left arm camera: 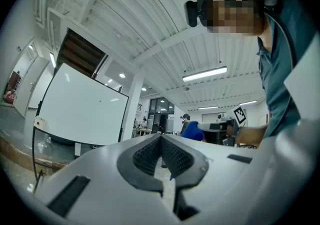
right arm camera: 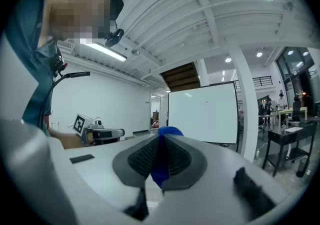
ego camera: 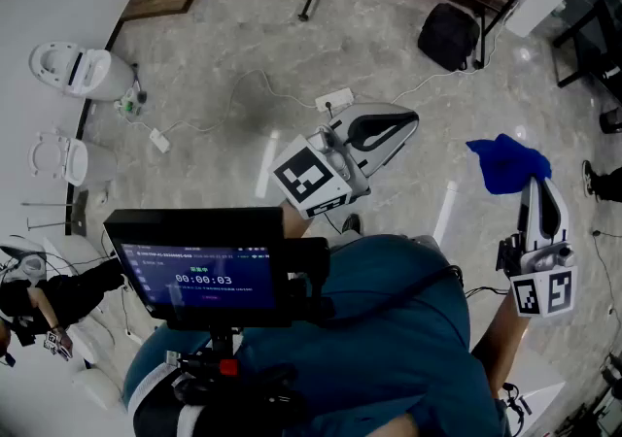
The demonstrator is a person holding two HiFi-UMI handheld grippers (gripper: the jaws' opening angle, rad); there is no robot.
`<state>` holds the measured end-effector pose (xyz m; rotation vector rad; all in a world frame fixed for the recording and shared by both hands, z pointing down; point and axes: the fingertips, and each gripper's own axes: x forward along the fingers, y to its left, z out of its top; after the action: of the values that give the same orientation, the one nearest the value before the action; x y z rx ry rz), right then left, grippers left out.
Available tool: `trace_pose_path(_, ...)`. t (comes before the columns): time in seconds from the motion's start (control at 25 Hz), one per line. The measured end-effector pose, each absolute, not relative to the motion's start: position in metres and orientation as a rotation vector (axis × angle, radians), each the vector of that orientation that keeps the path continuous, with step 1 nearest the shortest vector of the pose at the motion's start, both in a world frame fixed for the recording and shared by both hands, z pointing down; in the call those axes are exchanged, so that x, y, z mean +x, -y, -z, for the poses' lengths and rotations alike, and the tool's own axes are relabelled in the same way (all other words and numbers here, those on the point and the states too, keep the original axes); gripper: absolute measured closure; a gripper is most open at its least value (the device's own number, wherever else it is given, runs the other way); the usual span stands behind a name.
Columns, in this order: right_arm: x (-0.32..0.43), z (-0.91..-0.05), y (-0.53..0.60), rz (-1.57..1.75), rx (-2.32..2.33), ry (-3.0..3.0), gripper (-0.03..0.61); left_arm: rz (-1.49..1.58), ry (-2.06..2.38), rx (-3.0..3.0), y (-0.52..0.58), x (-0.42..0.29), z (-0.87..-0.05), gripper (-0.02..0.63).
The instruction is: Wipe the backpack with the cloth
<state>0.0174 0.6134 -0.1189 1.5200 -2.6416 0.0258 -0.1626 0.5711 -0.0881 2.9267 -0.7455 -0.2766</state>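
Observation:
A black backpack lies on the marble floor at the far right, beside a black stand leg. My right gripper is held up at the right, shut on a blue cloth that bunches out past its tips. In the right gripper view the cloth is pinched between the black pads. My left gripper is raised in the middle, jaws shut with nothing in them. In the left gripper view, the left gripper points across the room, with the cloth showing beyond it. Both grippers are well above and short of the backpack.
A power strip and its cables lie on the floor ahead of me. Two white toilets stand at the left wall. A chest-mounted monitor fills the lower left. A whiteboard and a black table stand in the room.

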Motion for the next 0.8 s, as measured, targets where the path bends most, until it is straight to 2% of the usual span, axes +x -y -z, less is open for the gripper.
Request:
trace_pose_path(0.32, 0.007, 0.109, -0.586, 0.011, 1.424, 2.710, 0.561, 0.230, 0.729, 2.952, -0.554, -0.153, 0.077, 0.612)
trace_pose_path(0.8, 0.133, 0.038, -0.404, -0.115, 1.285, 2.788, 0.561, 0.192, 0.691, 2.948, -0.399, 0.011, 0.025, 0.612)
